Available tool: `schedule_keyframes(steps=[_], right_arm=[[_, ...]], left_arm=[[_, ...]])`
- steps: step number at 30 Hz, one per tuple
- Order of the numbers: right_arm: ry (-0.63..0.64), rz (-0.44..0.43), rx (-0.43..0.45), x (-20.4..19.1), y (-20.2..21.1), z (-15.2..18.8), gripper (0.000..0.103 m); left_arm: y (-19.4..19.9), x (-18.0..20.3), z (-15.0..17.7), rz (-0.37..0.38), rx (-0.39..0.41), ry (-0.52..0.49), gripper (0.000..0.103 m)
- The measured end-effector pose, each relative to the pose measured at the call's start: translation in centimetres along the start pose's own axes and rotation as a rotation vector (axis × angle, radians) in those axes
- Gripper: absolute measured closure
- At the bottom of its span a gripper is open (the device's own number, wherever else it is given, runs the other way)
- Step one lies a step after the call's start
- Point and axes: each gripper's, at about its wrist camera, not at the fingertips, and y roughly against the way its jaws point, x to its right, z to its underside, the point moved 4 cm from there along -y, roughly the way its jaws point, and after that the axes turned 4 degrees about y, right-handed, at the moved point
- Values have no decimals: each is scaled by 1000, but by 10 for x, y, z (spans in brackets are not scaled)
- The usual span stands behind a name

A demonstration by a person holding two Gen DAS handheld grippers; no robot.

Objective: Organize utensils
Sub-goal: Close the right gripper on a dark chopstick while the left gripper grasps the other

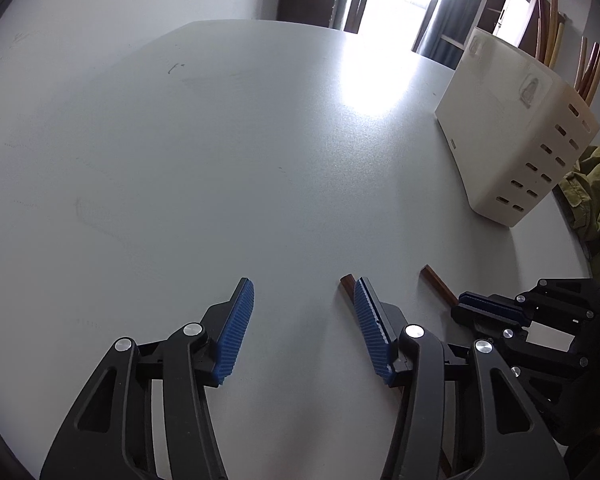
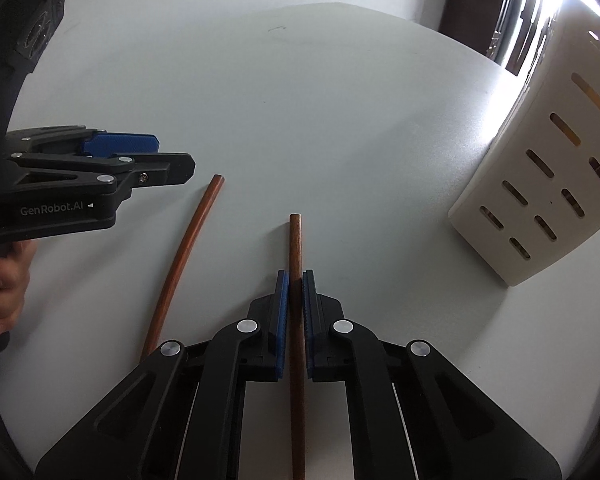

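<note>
Two brown chopsticks lie on the white table. In the right wrist view my right gripper (image 2: 295, 280) is shut on one chopstick (image 2: 295, 240), which runs straight between the blue pads. The other chopstick (image 2: 188, 248) lies to its left, free on the table. My left gripper (image 1: 304, 292) is open and empty, low over the table; it also shows in the right wrist view (image 2: 156, 156). A chopstick end (image 1: 346, 282) shows beside its right finger, and another chopstick (image 1: 440, 286) leads into my right gripper (image 1: 466, 306).
A white slotted utensil holder (image 1: 512, 136) stands at the right of the table, with several chopsticks (image 1: 590, 68) upright in it; it also shows in the right wrist view (image 2: 540, 184). An olive cloth (image 1: 596, 184) lies past the table's right edge.
</note>
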Motion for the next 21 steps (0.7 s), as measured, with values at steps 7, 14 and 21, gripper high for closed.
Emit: schedule_keyframes(steps=[7,14,21], right_arm=[[-41,30,-4,14,6,8,95],[-65,42,-8,20,7,4,95],[-106,57,3,22,7,3,96]], left_arm=[[-14,17,7,-20,-35,-48,57],[-17,29,13,-39,-49,-92,67],[-19,38,15,-77,-43,-171,90]])
